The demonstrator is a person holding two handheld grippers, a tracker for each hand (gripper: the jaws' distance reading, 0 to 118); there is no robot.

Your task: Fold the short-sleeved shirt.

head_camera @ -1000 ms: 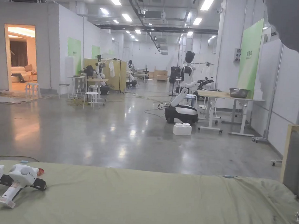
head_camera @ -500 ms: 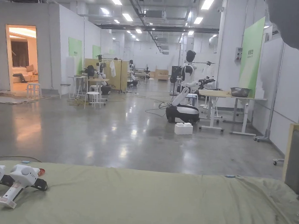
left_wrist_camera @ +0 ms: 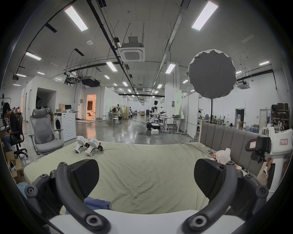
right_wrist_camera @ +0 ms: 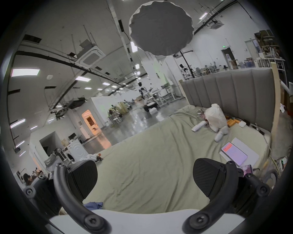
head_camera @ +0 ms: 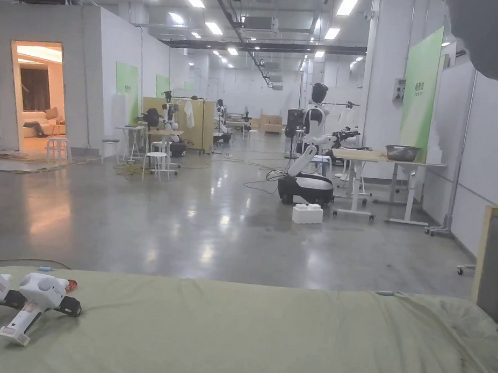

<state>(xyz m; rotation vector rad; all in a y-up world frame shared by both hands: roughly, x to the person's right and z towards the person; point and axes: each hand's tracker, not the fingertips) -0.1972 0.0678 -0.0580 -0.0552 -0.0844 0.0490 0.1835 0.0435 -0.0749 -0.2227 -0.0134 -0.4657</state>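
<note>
I have both tools up over the bed, and nothing is in them. The left gripper has its jaws wide apart with only green sheet between them. The right gripper is the same, jaws wide and empty.

The shirt is not laid out yet. I think the bit of blue cloth peeking out low down by my left jaw is the shirt (it also shows in the right gripper view, low and to the left). It sits at the near edge of the bed, close under my tools.

To do this step well, I should tip both tools down toward that blue cloth first. Then I should pinch one edge with each tool and spread it flat in the open middle of the bed, away from the two spare grippers on the left and the white bag by the headboard.
</note>
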